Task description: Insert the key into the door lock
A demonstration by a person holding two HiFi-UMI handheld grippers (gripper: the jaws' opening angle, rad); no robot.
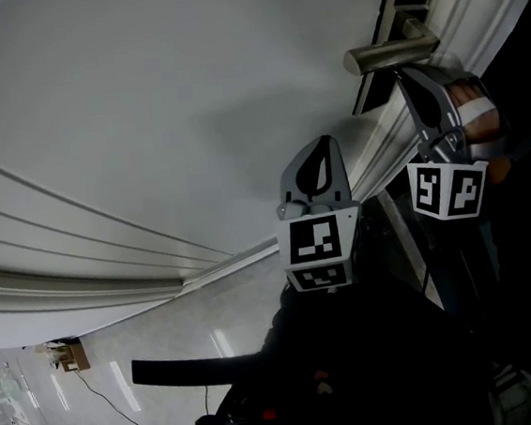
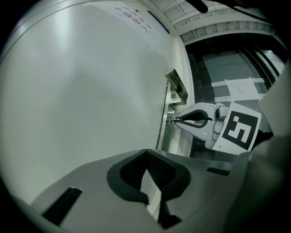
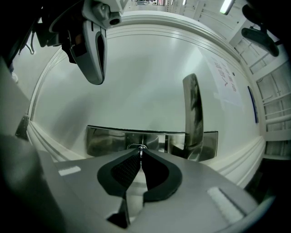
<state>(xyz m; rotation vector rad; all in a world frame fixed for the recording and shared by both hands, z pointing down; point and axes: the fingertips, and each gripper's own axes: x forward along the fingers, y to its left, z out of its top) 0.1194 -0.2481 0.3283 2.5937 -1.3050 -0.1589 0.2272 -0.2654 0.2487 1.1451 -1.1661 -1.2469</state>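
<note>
Right hand-held gripper (image 3: 140, 157) pinched the key (image 3: 141, 151) at the lock (image 3: 132, 146), lower centre; a tilt might have jammed it.

White door (image 3: 145, 82) carries a metal lock plate (image 3: 104, 139) at 6 o'clock and a lever handle (image 3: 193, 109) at 3 o'clock.
</note>
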